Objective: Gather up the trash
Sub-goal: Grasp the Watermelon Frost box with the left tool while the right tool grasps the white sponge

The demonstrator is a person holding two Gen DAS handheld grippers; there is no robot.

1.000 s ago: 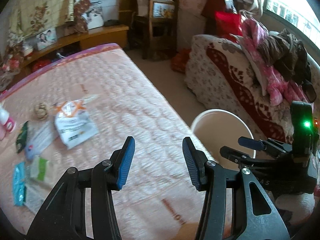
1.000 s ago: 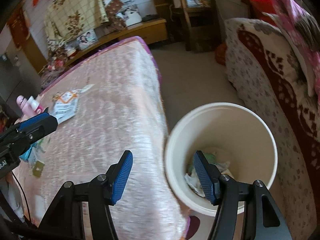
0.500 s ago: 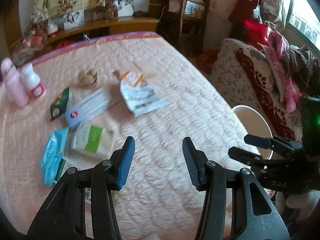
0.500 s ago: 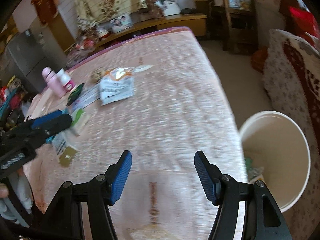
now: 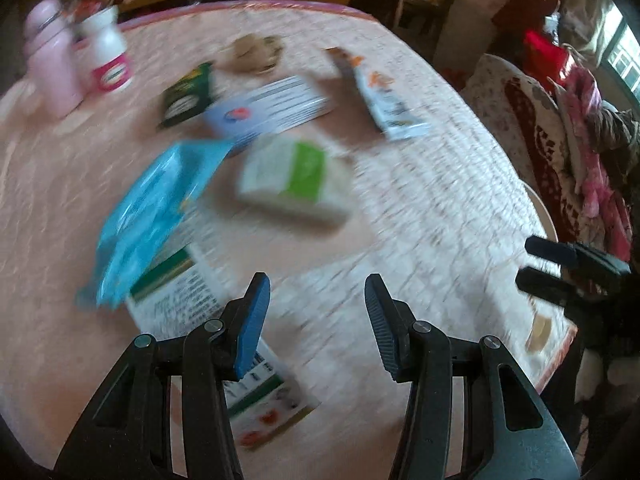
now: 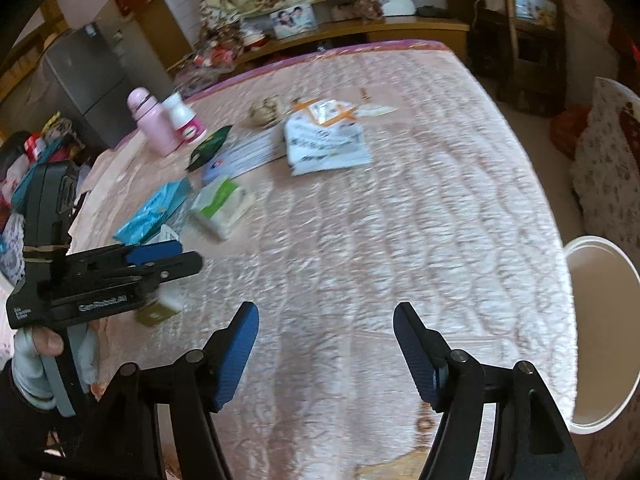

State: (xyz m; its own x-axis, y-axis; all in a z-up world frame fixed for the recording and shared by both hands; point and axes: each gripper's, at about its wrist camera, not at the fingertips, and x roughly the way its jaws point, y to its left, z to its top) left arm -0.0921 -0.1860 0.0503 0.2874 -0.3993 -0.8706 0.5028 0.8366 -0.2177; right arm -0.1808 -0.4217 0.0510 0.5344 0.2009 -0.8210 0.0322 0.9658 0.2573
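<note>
Left gripper (image 5: 314, 312) w/ jaws apart & empty hangs over the printed leaflet (image 5: 208, 312), green-white pack (image 5: 294, 178) just ahead, so I risk pinching the quilted cover (image 5: 420, 200) or blue wrapper (image 5: 156, 204) if I drop blind thru blur.

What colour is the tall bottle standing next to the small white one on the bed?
Pale pink. The tall bottle shows best in the right wrist view, which is less blurred.
</note>
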